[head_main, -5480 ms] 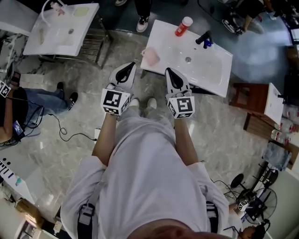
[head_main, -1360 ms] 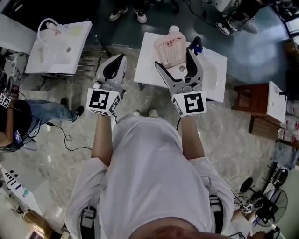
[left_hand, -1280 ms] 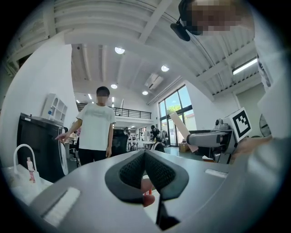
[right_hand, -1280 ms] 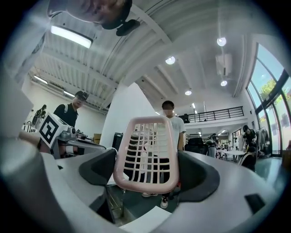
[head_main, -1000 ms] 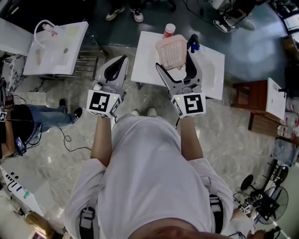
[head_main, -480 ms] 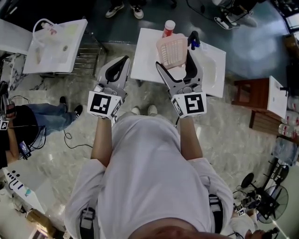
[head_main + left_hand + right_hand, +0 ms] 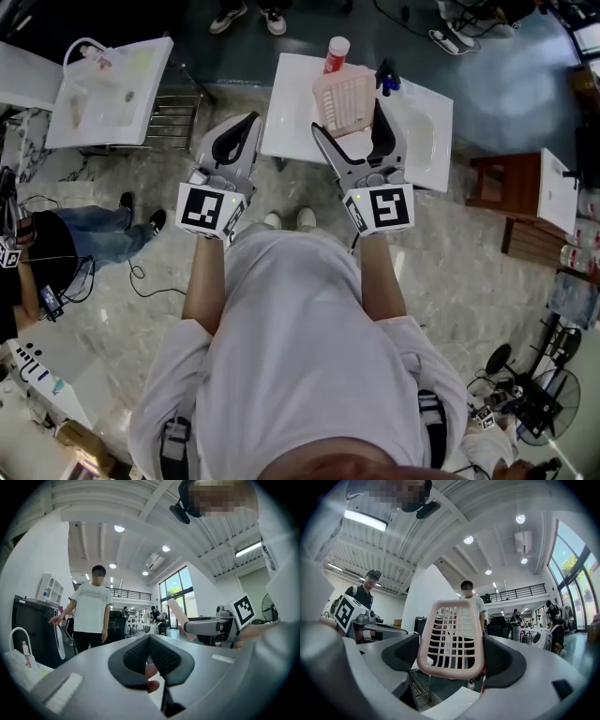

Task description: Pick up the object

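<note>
The left gripper [image 7: 249, 124], at the middle left of the head view, had its jaws squeezed together with nothing in them. The right gripper [image 7: 349, 120] beside it had its jaws wide apart, pressing both sides of the pink basket [image 7: 345, 97]. The basket was in the upper middle, over the white sink [image 7: 427, 141]. A red bottle [image 7: 335, 54] showed just past it.

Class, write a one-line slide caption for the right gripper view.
The right gripper grips a pink basket between its jaws.
</note>
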